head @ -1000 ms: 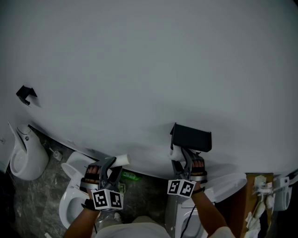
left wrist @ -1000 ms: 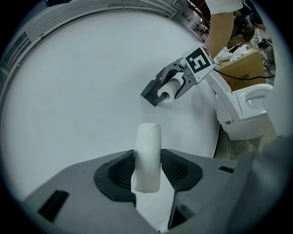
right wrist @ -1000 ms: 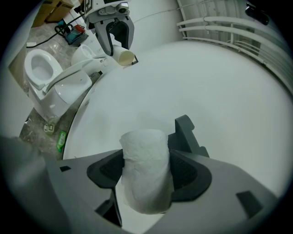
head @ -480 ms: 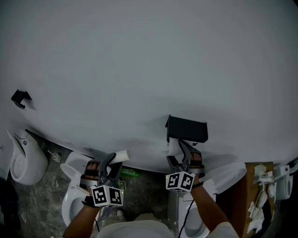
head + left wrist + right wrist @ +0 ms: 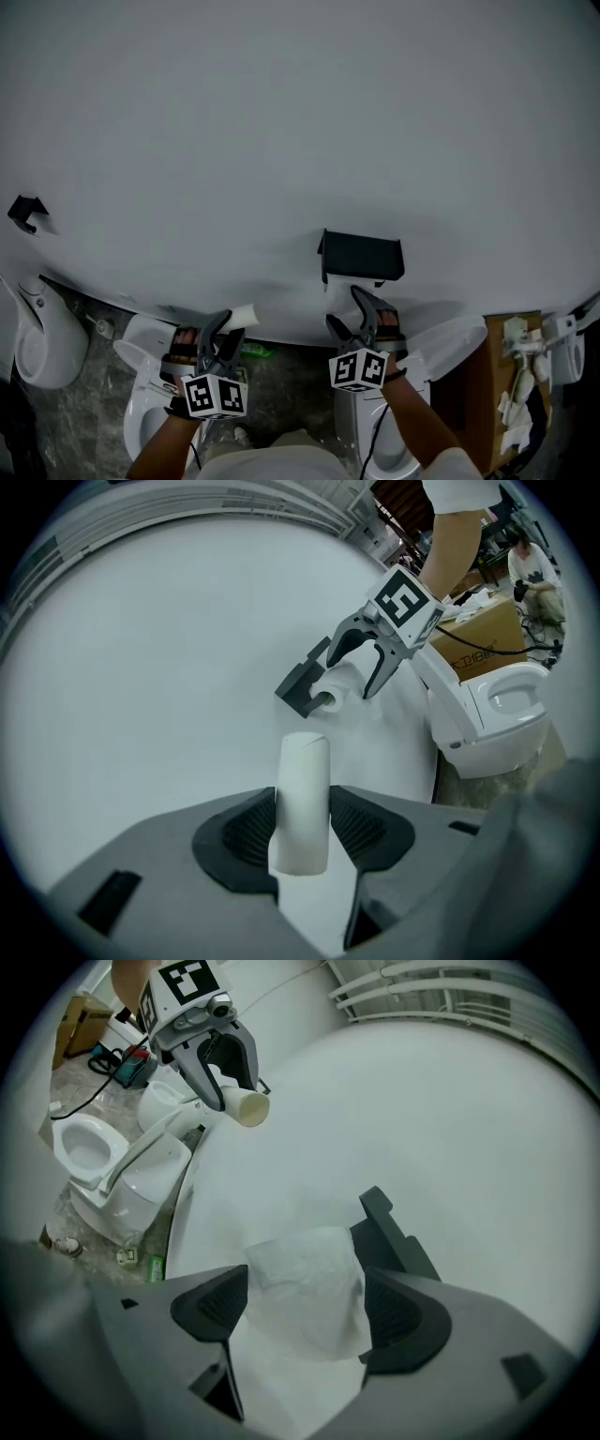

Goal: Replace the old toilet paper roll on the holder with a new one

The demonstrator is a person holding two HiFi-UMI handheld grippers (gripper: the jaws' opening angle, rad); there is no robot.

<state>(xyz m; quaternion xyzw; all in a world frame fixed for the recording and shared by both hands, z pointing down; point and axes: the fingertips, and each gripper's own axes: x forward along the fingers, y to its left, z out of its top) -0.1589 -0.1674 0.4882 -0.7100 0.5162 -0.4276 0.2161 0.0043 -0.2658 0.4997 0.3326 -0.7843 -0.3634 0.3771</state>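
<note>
The left gripper (image 5: 225, 333) is clenched on the old cardboard tube (image 5: 302, 803). Both ribbed pads (image 5: 246, 829) press against the tube's sides. The tube stands upright between them, and its top end pokes out past the jaw tips toward the white wall (image 5: 300, 122). It is bare, with no paper on it. From the head view, an open toilet (image 5: 142, 417) sits on the grey floor below and behind these jaws.

To the right, the right gripper (image 5: 345, 309) has its jaws spread wide, and they have just been opening. The new toilet paper roll (image 5: 309, 1297) sits between them. There is a clear gap on the left pad's side. On the right pad's side the roll is so close that I cannot tell whether they touch. The jaws are released and do not squeeze the roll.

Just past the jaw tips, above and to their right, is the black holder (image 5: 389, 1232), which is fixed to the wall. The roll lies against it. The left gripper view shows the roll tucked under the holder's dark cover with the open jaws straddling it. A second toilet (image 5: 497, 714) stands below and behind the right gripper, with a cardboard box (image 5: 478, 635) beyond it.
</note>
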